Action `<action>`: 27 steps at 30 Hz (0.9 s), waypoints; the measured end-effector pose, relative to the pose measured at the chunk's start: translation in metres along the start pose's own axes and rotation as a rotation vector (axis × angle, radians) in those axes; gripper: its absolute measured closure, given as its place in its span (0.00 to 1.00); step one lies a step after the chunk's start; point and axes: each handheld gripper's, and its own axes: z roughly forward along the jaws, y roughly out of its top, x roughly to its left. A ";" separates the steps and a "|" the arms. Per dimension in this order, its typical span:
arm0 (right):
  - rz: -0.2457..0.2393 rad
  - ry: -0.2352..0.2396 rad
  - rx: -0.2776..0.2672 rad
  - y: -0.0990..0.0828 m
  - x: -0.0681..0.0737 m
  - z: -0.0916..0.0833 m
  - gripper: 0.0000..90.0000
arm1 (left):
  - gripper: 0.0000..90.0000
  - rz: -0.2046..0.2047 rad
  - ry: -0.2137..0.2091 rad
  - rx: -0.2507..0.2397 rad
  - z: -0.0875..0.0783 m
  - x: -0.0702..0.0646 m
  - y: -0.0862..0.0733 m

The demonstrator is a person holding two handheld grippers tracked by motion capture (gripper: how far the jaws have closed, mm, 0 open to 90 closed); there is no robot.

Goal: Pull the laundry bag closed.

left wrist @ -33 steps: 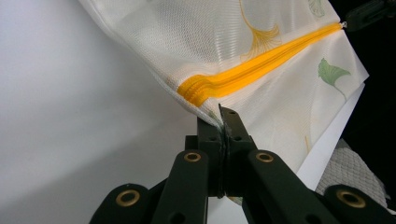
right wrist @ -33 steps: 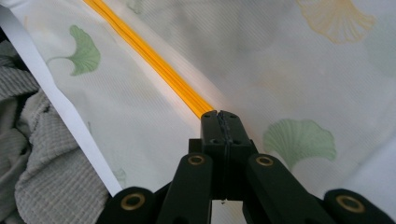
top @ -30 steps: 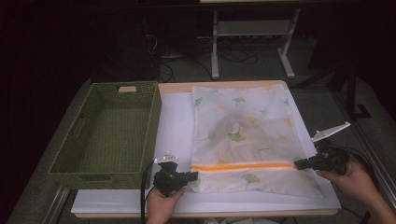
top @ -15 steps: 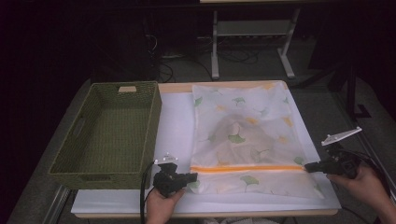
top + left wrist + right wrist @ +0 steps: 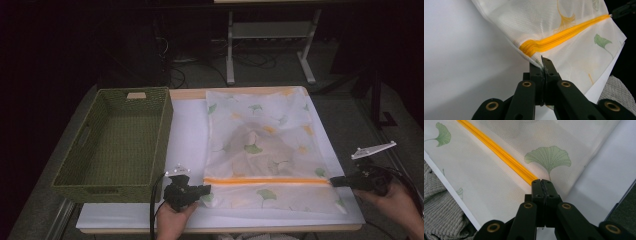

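Note:
A white mesh bag (image 5: 260,135) printed with green and yellow leaves lies flat on the white table cover (image 5: 187,130), with something pale inside it. An orange zipper (image 5: 265,181) runs across its near part. My left gripper (image 5: 207,189) is shut on the bag's left edge just below the zipper's left end (image 5: 531,47), its tip (image 5: 541,61) pinching the mesh. My right gripper (image 5: 332,181) is shut at the zipper's right end; its tip (image 5: 541,182) meets the orange band (image 5: 499,152) there. What lies between those jaws is hidden.
An empty green woven basket (image 5: 162,135) stands on the table's left half, close to the bag. A metal stand (image 5: 270,35) and cables sit on the dark floor behind the table. Grey knitted fabric (image 5: 441,215) lies beyond the near table edge.
My right gripper has slid a little to the right and toward the near edge along the zipper line. The left gripper has kept its hold and place.

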 end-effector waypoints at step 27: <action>-0.083 0.043 -0.093 0.022 0.029 0.014 0.78 | 0.78 0.013 0.061 -0.048 -0.023 0.003 0.002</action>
